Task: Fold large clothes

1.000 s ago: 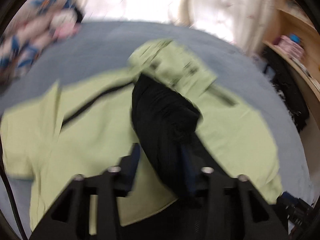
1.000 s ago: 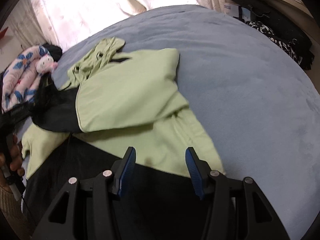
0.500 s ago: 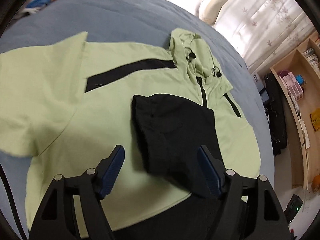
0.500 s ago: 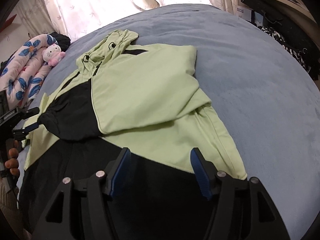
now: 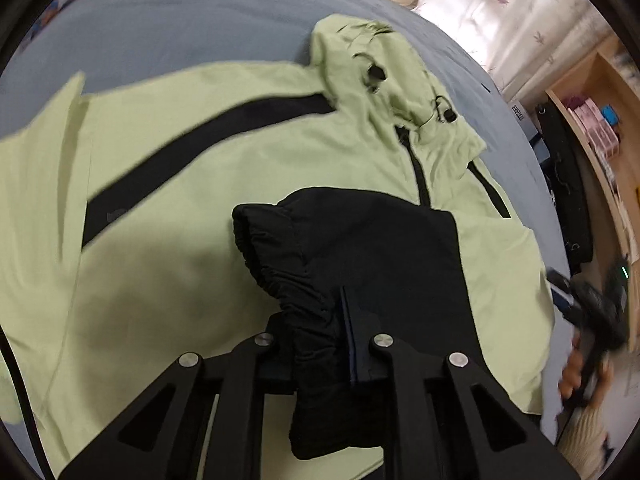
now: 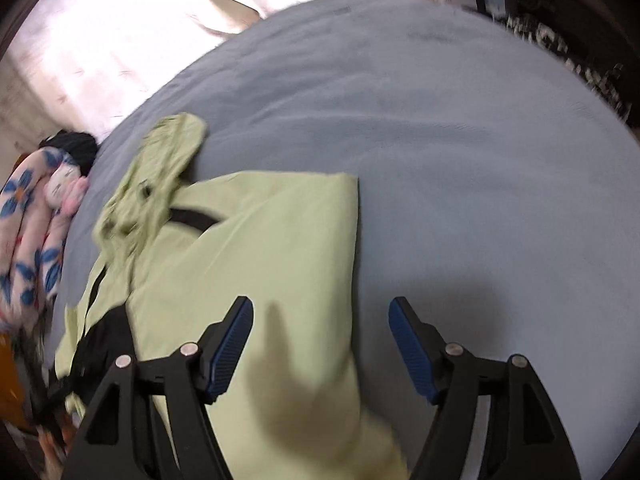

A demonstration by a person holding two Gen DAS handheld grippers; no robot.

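Note:
A light green hooded jacket (image 5: 208, 184) with black stripes and a black lower part lies spread on a blue-grey bed (image 5: 168, 28). My left gripper (image 5: 320, 344) is shut on the jacket's black elastic sleeve cuff (image 5: 304, 276), which lies folded over the chest. In the right wrist view the jacket (image 6: 256, 248) has its green sleeve folded across the body, hood (image 6: 160, 160) at the far left. My right gripper (image 6: 320, 344) is open and empty, just above the folded sleeve's outer edge.
A floral quilt and a pink plush toy (image 6: 60, 196) lie at the bed's left side. A wooden shelf (image 5: 600, 128) with boxes and dark clothes stands right of the bed. Bright curtains (image 6: 132, 36) hang behind. Bare bed surface (image 6: 480, 160) stretches to the right.
My left gripper has closed on the black cuff, which it straddled open half a second ago. My right gripper has moved forward and lower over the folded green sleeve, staying open.

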